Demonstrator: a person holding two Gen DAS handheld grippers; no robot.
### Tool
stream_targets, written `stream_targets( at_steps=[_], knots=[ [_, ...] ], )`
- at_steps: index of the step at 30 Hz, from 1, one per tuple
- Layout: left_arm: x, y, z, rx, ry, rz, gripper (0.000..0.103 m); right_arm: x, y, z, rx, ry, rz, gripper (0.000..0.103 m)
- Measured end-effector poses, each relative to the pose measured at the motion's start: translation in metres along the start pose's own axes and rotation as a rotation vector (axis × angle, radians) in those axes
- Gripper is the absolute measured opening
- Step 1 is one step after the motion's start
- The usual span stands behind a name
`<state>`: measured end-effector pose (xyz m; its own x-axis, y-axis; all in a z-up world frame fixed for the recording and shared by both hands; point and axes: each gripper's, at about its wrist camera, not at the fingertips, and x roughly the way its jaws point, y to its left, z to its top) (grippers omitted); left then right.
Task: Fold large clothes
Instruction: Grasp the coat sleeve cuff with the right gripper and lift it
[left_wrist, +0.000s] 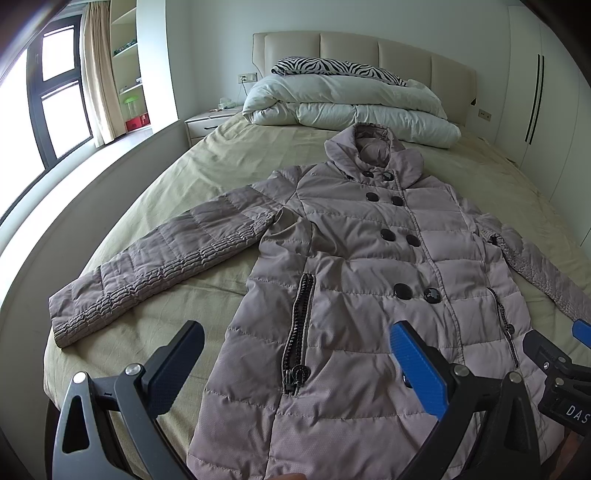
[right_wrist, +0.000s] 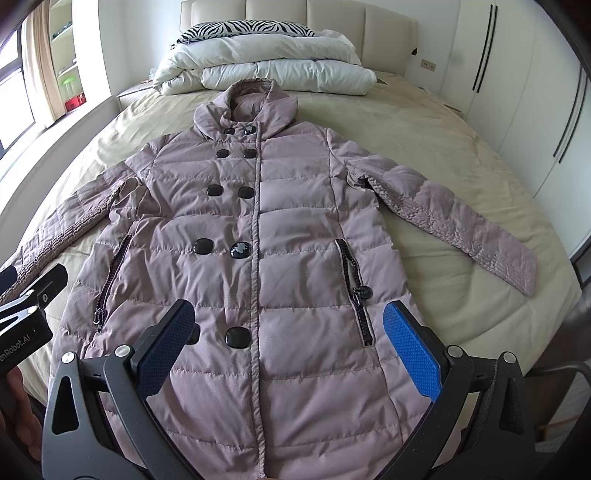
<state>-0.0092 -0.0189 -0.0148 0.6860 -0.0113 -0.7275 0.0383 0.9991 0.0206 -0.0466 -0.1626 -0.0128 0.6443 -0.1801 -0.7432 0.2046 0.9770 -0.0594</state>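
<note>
We are looking at a mauve quilted coat (right_wrist: 288, 229) lying face up and buttoned on a bed (right_wrist: 424, 122), collar toward the headboard (right_wrist: 332, 26), hem toward us. Both sleeves are spreading outward across the olive sheet; in the left wrist view the right sleeve is running off the frame edge, so we cannot see its cuff there, while the right wrist view is showing it whole. The left sleeve (left_wrist: 155, 254) is reaching toward the bed's window side, and in the right wrist view its cuff end is slipping behind the other tool.

We are holding the left gripper (left_wrist: 297, 363) above the lower left front of the coat, its fingers spread wide with nothing between them. The right gripper (right_wrist: 288, 338) is hovering over the lower middle, likewise wide open and holding nothing. The coat's hem is passing under both tools and out of the frame bottom, so we cannot make out its edge. One lower button is sitting half hidden behind the right gripper's left finger.

Near the headboard a white duvet (right_wrist: 266, 72) is lying bundled, with a zebra-print pillow (right_wrist: 247, 27) partly buried behind it. A nightstand (left_wrist: 210, 123) is standing beside the bed; the small things on it are too blurred for us to name.
</note>
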Motion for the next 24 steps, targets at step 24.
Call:
stream_targets(
  at_steps=[24],
  knots=[
    [0.039, -0.003, -0.006, -0.116, 0.111, -0.371, 0.103, 0.064, -0.240, -0.034, 0.722, -0.068, 0.321, 0.103]
  ],
)
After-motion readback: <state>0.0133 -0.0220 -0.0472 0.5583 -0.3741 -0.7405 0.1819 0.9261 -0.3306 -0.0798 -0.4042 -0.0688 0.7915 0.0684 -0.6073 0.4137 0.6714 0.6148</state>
